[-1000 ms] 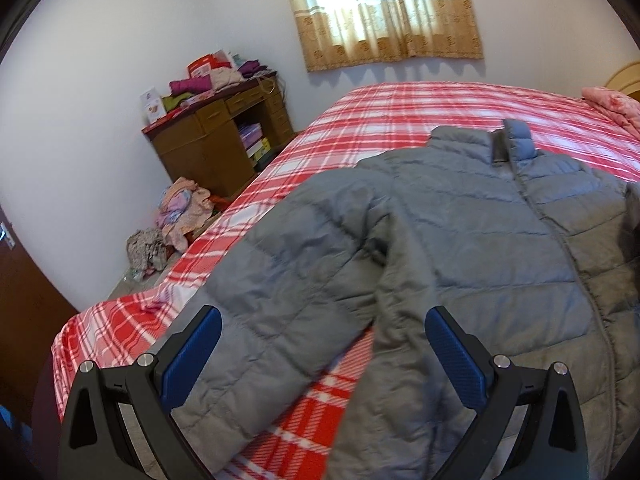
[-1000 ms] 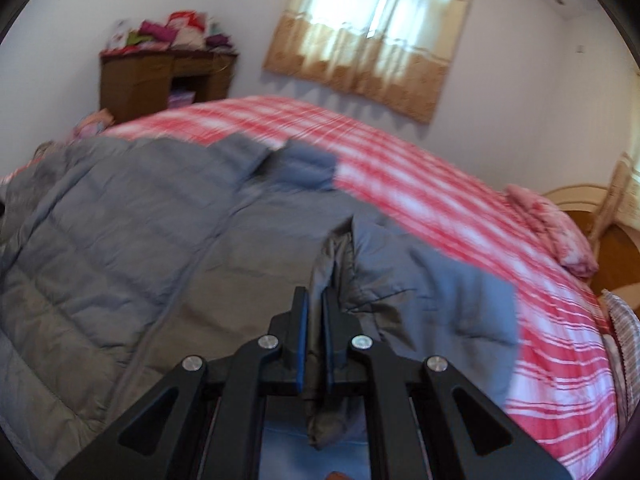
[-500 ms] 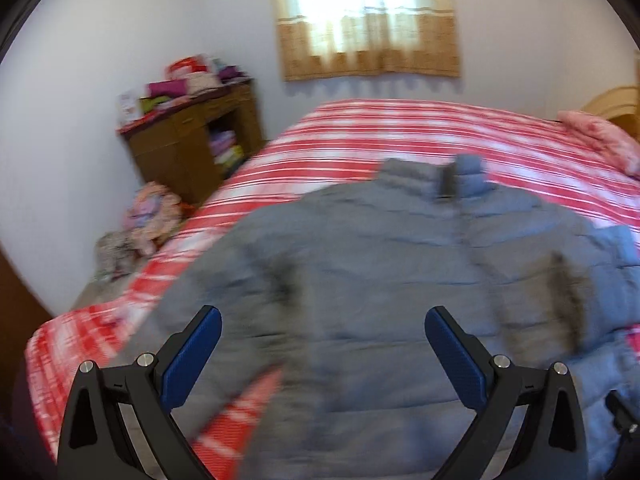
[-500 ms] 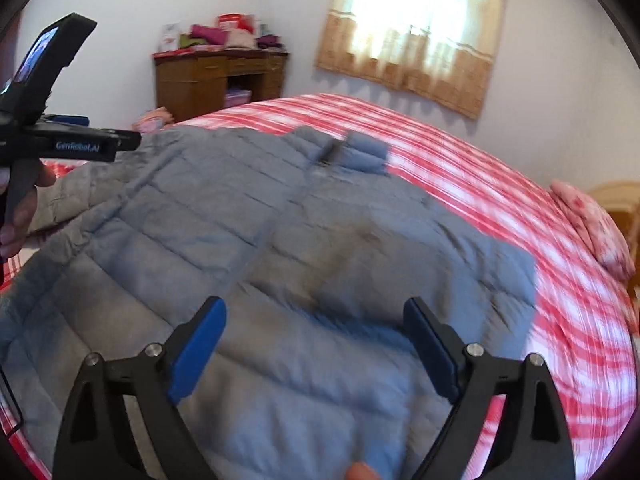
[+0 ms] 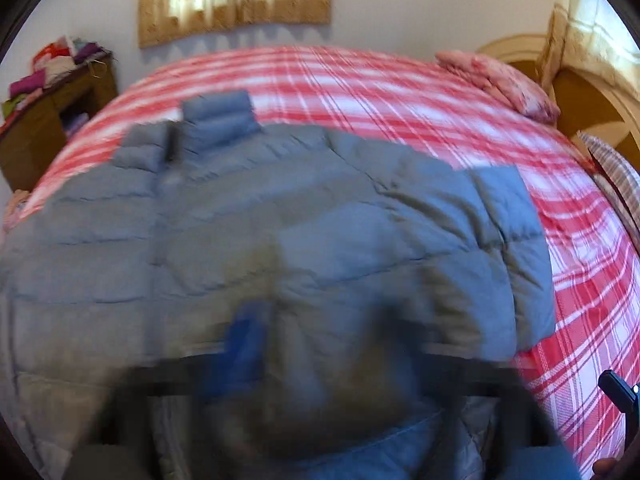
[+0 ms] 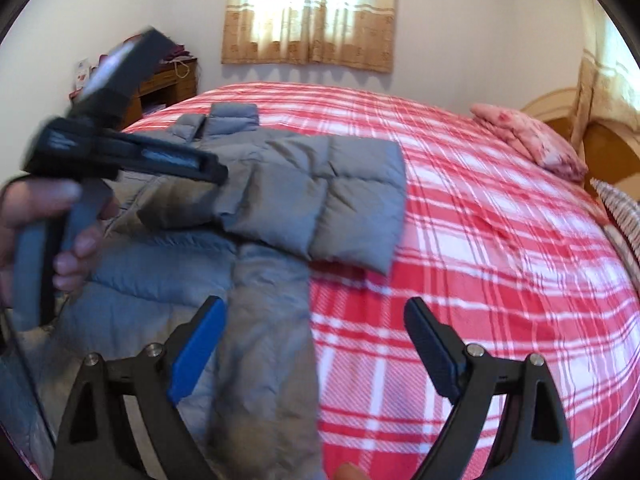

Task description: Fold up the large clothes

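A grey puffer jacket lies flat on the red plaid bed, collar toward the window. Its right sleeve is folded in across the body. My left gripper is smeared by motion in its own view. Its jaws are closing, with jacket fabric bulging between them. In the right wrist view a hand holds the left gripper with its tip at the folded sleeve. My right gripper hovers open over the jacket's right edge and the bedspread, holding nothing.
A pink pillow and a wooden headboard are at the right. A brown desk piled with clothes stands at the back left. A curtained window is behind the bed. Bare bedspread lies right of the jacket.
My right gripper let go of the sleeve, opened wide and drew back to the right. My left gripper swung right across the jacket and its jaws narrowed over the fabric.
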### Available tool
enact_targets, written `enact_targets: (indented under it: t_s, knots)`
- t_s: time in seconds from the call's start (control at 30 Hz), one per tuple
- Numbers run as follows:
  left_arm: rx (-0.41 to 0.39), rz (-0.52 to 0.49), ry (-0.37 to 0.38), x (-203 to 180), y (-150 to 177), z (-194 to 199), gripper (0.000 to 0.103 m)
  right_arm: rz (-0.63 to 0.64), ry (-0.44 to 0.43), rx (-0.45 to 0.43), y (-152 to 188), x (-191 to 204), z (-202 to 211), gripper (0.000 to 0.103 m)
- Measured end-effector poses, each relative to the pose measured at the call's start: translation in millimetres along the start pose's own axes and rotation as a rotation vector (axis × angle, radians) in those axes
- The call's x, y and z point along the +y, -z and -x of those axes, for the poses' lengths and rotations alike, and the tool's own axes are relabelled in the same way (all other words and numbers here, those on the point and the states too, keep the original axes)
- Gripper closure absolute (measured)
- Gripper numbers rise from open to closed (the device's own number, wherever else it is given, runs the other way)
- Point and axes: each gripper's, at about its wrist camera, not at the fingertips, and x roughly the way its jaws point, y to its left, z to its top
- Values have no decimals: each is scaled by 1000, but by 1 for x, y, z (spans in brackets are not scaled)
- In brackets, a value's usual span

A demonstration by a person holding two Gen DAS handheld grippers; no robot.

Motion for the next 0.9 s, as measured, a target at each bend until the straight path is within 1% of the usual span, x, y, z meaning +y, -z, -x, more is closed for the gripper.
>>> enact_targets:
  t_s: [0.03, 0.07, 0.1, 0.17, 0.23, 0.33, 0.43, 0.53, 0.57, 0.67, 0.73, 0.77, 0.8, 0.83, 0.87, 0.9]
  knots:
    - [4, -2, 5, -1, -1, 1, 88, -1, 2, 1, 2, -4, 1, 11]
    - [-28, -3, 1, 0, 0, 10, 90, -3, 7, -1, 6, -7, 2, 11]
    - [-62, -22, -19, 0, 1, 21, 91, -10, 11, -1, 8, -9, 1, 11]
    - [-138, -72, -82, 5, -1, 49, 91, -27, 6, 2, 10, -16, -1, 11]
    - [-202, -94, -133, 18, -3, 76, 91, -45, -2, 5, 14, -19, -3, 11]
    - [-260, -104, -201, 44, 0, 109, 91, -43, -21, 6, 17, -17, -7, 11]
    - [-251, -98, -268, 68, 8, 118, 91, -23, -32, 13, 21, -11, -11, 11]
    - [-204, -87, -358, 91, 28, 114, 91, -21, -32, 17, 26, -10, -12, 11]
    - [-192, -85, -377, 96, 34, 112, 91, -25, -32, 16, 27, -11, -12, 11]
    - [-144, -80, -400, 111, 53, 94, 90, -33, -39, 22, 30, -14, -12, 11]
    - [-112, -83, -403, 112, 59, 80, 88, -28, -48, 31, 29, -14, -12, 11]
    - [-104, -94, -421, 112, 61, 75, 83, -23, -53, 36, 29, -14, -12, 12]
    - [-105, -100, -449, 110, 62, 73, 78, -15, -69, 42, 27, -14, -10, 15]
    - [-117, -97, -502, 110, 60, 74, 65, -8, -87, 45, 25, -16, -7, 22]
    - [-137, -83, -544, 110, 60, 76, 46, -7, -105, 48, 23, -19, -4, 24]
    - [-164, -59, -578, 113, 59, 82, 35, -10, -118, 49, 20, -23, -1, 26]
